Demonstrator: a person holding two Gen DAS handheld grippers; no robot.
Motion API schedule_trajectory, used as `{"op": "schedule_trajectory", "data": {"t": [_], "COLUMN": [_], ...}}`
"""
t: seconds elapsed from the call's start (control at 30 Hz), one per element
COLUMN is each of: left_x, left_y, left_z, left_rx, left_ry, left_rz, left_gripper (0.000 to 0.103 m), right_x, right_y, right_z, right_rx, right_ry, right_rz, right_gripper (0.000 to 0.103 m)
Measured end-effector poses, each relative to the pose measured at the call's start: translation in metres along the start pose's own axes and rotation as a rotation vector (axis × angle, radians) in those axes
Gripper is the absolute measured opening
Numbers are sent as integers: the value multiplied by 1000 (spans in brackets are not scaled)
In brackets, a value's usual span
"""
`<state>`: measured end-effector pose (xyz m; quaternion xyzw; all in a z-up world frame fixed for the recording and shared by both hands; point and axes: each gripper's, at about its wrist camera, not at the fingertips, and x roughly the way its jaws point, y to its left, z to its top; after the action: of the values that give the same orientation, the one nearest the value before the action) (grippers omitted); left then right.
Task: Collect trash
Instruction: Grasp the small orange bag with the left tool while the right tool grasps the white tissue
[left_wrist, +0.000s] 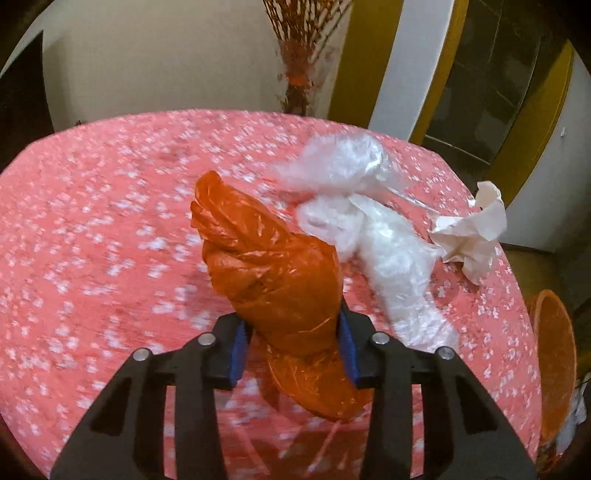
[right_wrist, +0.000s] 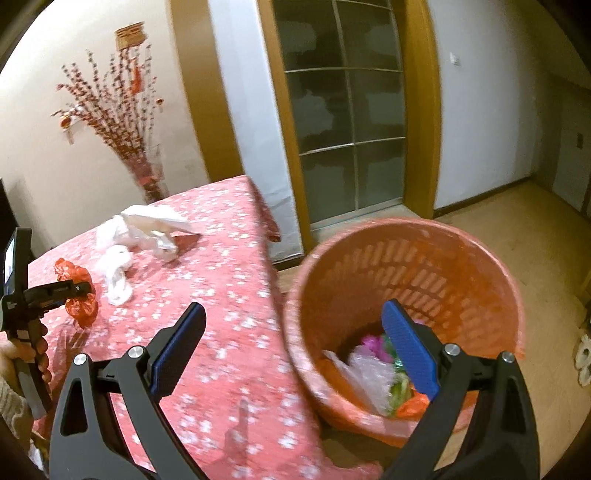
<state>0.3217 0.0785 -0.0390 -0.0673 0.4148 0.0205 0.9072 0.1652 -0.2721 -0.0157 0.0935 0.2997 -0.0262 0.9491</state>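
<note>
My left gripper (left_wrist: 293, 347) is shut on a crumpled orange plastic bag (left_wrist: 273, 266), its blue pads pressing the bag's lower part just above the pink flowered tablecloth (left_wrist: 92, 221). In the right wrist view the left gripper (right_wrist: 79, 288) shows at the far left with the orange bag (right_wrist: 83, 308) in it. To the right of the bag lie clear white plastic bags (left_wrist: 369, 221) and a crumpled white tissue (left_wrist: 472, 232). My right gripper (right_wrist: 293, 306) stands open with nothing between its fingers, over the table edge beside an orange basket (right_wrist: 461, 280) that holds several pieces of trash.
The basket (left_wrist: 554, 354) stands on the floor off the table's right edge. A vase of dried red branches (right_wrist: 118, 122) stands behind the table by the wall. A glass-paned door (right_wrist: 347, 110) and bare floor lie beyond. A hand (right_wrist: 22, 354) holds the left gripper's handle.
</note>
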Motion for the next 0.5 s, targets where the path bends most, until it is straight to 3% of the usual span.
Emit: {"op": "schedule_trajectory", "data": {"t": [0.33, 0.5], "left_x": [-35, -43], "left_y": [49, 69], "left_z": [3, 6], "left_rx": [-13, -39], "left_ry": [-94, -112], "left_rz": [48, 33], "left_gripper": [41, 41], "right_x": [49, 96], "right_y": [89, 132], "right_z": [33, 44], "right_rx": [-68, -113], "right_ry": [16, 58], "right_rz": [171, 183], "right_gripper": [95, 87]}}
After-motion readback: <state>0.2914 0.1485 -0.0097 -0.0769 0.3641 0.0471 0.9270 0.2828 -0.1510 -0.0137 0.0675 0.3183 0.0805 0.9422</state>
